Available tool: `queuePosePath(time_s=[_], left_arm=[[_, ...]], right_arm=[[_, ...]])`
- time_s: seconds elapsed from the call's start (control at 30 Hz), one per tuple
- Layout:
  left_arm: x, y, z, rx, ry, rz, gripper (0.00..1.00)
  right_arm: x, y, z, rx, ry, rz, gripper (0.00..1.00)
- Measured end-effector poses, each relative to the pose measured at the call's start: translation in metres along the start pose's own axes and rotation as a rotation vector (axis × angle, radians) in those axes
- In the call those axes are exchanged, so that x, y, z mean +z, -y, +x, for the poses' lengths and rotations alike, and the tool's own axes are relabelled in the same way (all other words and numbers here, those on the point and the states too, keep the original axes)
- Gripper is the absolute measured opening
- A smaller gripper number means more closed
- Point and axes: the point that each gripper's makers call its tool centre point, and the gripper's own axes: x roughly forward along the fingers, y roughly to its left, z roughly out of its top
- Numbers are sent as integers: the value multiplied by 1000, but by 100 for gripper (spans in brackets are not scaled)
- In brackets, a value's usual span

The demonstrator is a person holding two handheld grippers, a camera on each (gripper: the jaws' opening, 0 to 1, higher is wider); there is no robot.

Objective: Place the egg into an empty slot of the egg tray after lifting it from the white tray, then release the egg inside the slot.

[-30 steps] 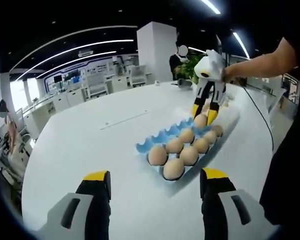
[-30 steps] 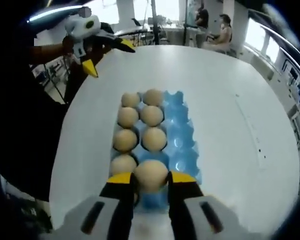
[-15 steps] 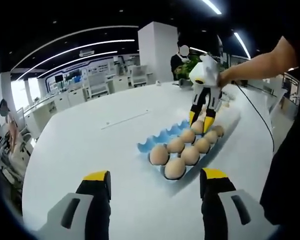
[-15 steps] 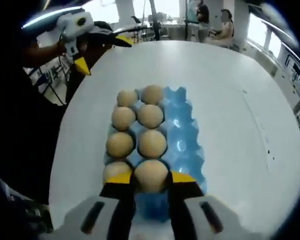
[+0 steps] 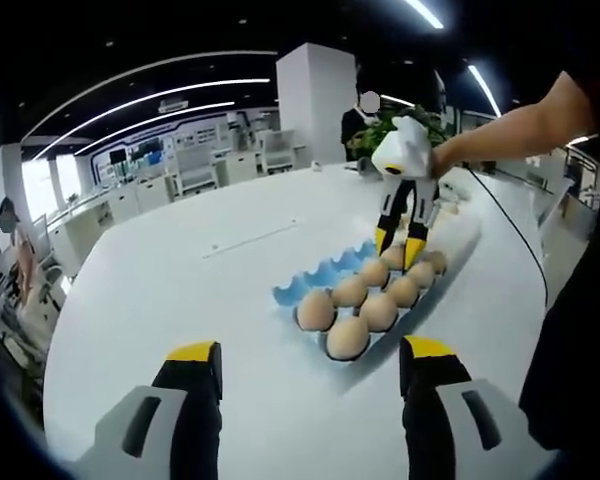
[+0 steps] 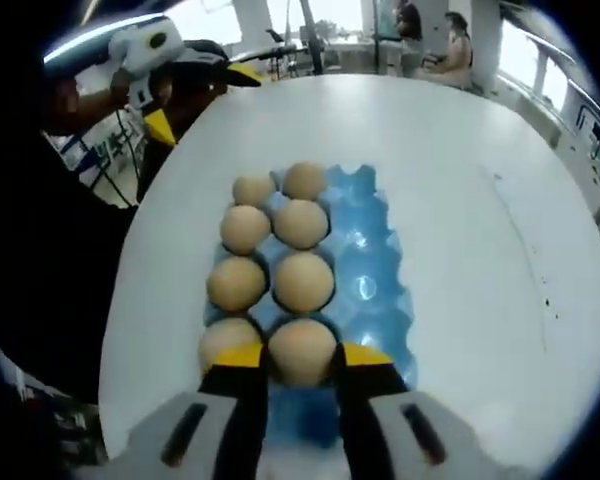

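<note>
My left tongs (image 5: 305, 365) hang spread apart over the white counter (image 5: 180, 290). My right tongs (image 6: 301, 358) are clamped on the egg (image 6: 301, 350), low over the blue egg tray (image 6: 365, 290), in its middle row.

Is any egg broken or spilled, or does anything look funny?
Nothing looks broken or spilled. The eggs sit neatly in two rows of the blue egg tray, and its third row of slots is bare. The right gripper holds one egg low over the tray's near end. The left gripper is open over the white table.
</note>
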Motion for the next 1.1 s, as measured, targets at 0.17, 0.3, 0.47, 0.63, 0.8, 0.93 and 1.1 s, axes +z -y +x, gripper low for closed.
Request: queuePosePath(time_s=[0.17,0.3,0.47,0.63,0.8,0.93,1.1], left_arm=[[0,-1,-1,5,-2,5,73],[0,-1,-3,10,-1,4,73],[1,-1,-4,16,0,10,73],[3,0,-4,14,5,8,73],[3,2,-3,8,6,10,73],[5,3,-3,6,11,12,73],[7,6,0,-1,12,18,73]], right_arm=[[-1,-1,0,2,5,-34,28],[-1,-1,0,-6,2,-43,28],[-1,-2,-2,-12,-1,-47,28],[0,-3,-6,-18,12,-50,28],[-5,-3,-13,-43,25,-34,27],[-11,-7,-23,-50,44,-8,27],[-28,-3,-35,-95,41,21,27]])
